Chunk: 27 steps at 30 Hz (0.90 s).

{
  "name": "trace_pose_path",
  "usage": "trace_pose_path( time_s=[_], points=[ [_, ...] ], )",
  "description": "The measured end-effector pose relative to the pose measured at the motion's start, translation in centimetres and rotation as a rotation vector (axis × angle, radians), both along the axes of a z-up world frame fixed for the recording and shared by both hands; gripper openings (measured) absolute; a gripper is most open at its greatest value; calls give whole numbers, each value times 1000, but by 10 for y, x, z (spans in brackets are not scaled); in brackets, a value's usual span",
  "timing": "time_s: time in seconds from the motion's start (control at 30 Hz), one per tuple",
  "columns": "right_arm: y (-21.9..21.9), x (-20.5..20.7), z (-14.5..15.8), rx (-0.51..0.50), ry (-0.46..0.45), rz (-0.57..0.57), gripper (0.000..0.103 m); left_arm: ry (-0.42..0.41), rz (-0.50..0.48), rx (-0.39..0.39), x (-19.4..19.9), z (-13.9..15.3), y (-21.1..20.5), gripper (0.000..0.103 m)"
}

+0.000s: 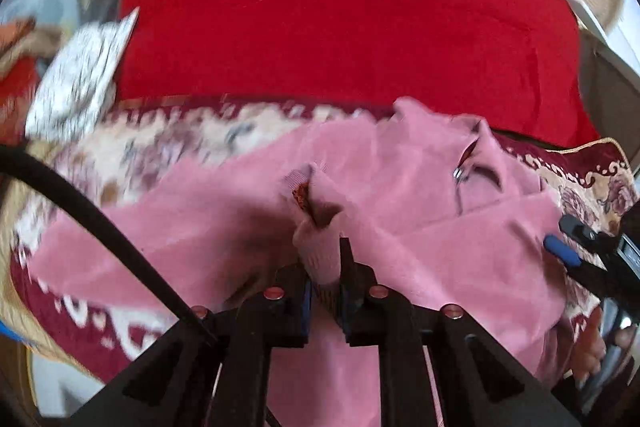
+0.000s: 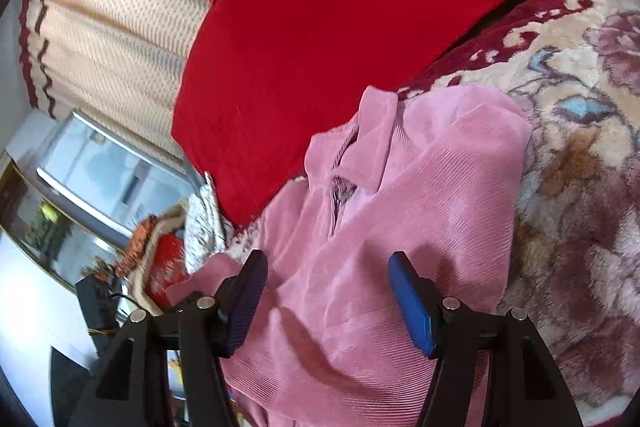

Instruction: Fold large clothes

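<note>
Left claw (image 1: 325,267): nearest the left wrist view; jaws drawn together and clamped on the ribbed cuff (image 1: 318,255) of a sleeve.
Right claw (image 2: 328,291): jaws apart, nothing between the blue pads (image 2: 412,307); it hovers just above the garment's lower front.
Pink garment (image 2: 400,219): a corduroy-like top lying on the floral blanket (image 2: 580,187) of a bed; the front faces up.
Long axis: in the right wrist view it runs from the hem at the claw away to the collar (image 2: 372,139), which points toward the red cushion.
Zip (image 2: 338,203): short, below the collar, partly open.
Folded part: one side lies doubled over the body, its edge slanting across the chest.
Red cushion (image 1: 340,19): beyond the collar, at the far edge of the blanket.
Patterned cloth (image 1: 80,75): white and dark, left of the cushion; blurred.
Curtain (image 2: 112,39): striped, farthest back.
</note>
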State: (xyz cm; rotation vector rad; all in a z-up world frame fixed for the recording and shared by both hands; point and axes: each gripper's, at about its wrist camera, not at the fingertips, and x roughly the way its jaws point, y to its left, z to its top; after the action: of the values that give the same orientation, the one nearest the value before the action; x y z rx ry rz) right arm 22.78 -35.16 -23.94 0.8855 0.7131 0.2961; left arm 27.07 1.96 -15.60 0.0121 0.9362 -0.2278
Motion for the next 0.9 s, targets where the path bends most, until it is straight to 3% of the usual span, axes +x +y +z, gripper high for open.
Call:
trace_pose_path(
  time_s=[0.17,0.33,0.47,0.7,0.8,0.9],
  points=[
    [12,4,-9,-63,41,9,67,64,49,16,-17,-23,34,50],
    [11,3,-8,-59,24,-9,67,72,58,-65,-20,-19,44,51],
    [9,1,-3,-74,4,-21,67,41,37,-10,-7,-21,29,53],
    [15,1,0,-106,-3,2,67,70,11,78,18,-38,4,51],
    [12,1,-1,-100,3,-1,67,42,94,4,15,-27,34,53],
    [6,1,-3,-77,12,-8,67,27,229,-116,3,-20,89,70]
  ],
)
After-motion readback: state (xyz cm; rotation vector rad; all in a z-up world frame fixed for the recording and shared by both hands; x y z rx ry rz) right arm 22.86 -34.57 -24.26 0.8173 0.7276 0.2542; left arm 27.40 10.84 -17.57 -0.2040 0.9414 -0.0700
